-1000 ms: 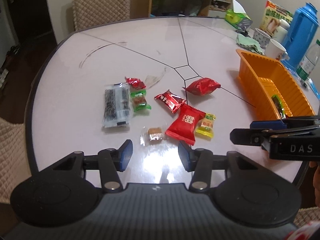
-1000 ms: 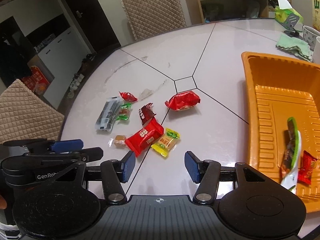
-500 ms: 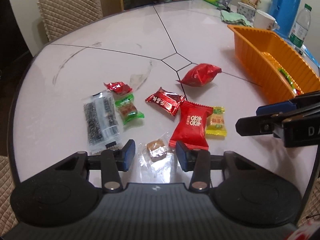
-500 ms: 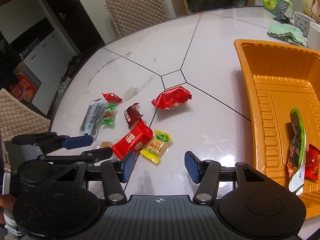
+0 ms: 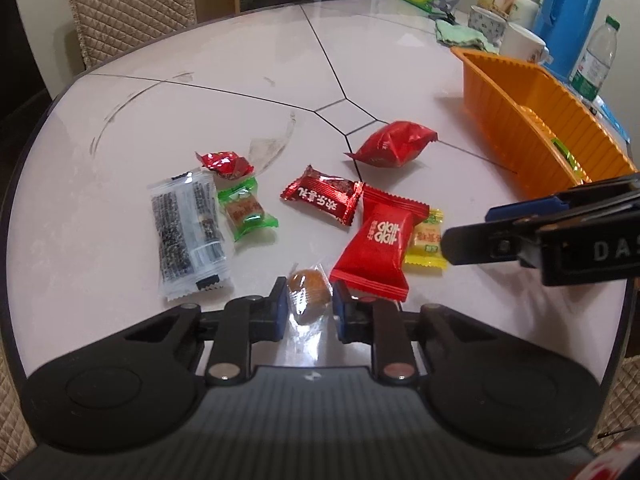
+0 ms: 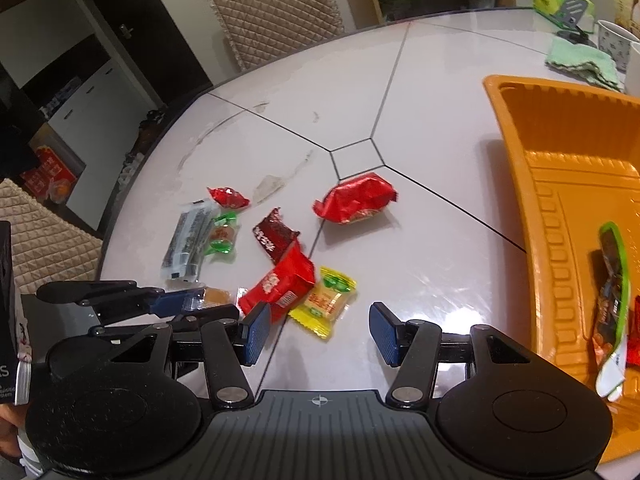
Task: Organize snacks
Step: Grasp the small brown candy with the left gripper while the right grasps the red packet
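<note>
At lower centre of the left wrist view, a clear-wrapped brown candy (image 5: pixel 309 285) is being pinched by the left gripper (image 5: pixel 308 310), whose jaws have just been closing. At far right, the orange tray (image 6: pixel 516 152) is being flanked by the right gripper (image 6: pixel 318 332), jaws apart and empty.

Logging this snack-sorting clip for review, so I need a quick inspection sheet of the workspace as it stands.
Surface: pale table, smudged, dark seam lines.
Job's things: loose wrapped snacks clustered near the front edge; orange tray holding a few packets.
Clutter: green cloth, mugs, blue flask, water bottle.
Grippers: left gripper has just been closing around the clear-wrapped candy; right gripper open, empty.
Cables: nothing seen.
Surroundings: quilted chair, shelves.
</note>
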Tool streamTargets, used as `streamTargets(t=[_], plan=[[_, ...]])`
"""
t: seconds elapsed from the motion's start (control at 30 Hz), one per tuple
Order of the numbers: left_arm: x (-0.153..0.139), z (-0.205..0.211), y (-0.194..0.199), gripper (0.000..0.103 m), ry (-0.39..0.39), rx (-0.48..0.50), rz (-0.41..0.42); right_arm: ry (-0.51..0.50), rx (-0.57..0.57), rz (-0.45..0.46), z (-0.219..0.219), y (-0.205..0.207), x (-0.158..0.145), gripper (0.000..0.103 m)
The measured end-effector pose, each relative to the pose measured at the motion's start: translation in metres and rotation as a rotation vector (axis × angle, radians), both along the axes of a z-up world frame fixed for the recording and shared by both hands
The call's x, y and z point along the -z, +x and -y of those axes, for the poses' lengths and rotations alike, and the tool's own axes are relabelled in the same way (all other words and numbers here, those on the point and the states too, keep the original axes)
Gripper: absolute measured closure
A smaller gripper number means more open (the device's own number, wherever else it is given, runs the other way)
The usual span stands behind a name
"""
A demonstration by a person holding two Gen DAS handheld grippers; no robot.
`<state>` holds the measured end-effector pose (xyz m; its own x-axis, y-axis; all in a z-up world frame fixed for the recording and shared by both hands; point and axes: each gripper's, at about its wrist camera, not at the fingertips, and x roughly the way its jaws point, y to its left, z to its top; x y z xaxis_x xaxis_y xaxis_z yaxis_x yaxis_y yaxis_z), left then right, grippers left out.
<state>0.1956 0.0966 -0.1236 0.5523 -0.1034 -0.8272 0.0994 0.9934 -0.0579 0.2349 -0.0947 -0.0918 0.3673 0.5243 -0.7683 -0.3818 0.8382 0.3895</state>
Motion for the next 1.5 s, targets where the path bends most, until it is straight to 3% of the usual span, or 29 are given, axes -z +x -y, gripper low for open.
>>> streamTargets(t=[0.1,0.27,0.4,1.0,1.2,1.5], plan=[[-0.005,-0.005,-0.003,0.091,-0.016,-0.023,0.005,0.007,-0.021,0.012,-0.007,0.002,-0.001,0.047],[-0.015,-0.013,-0.008,0.091,-0.013,-0.062,0.020,0.003,-0.050,0.027,-0.021,0.008,0.000,0.048],[-0.021,-0.019,-0.010,0.092,-0.017,-0.088,0.033,-0.004,-0.072,0.019,-0.031,0.012,0.002,0.062],[-0.023,-0.031,-0.014,0.092,-0.014,-0.148,0.027,-0.073,-0.105,-0.005,-0.063,0.024,0.014,0.064],[-0.022,-0.034,-0.015,0.092,-0.014,-0.157,0.021,-0.120,-0.149,0.019,-0.075,0.020,0.019,0.064],[-0.022,-0.035,-0.016,0.092,-0.014,-0.163,0.020,-0.148,-0.212,0.084,-0.080,0.010,0.020,0.075]])
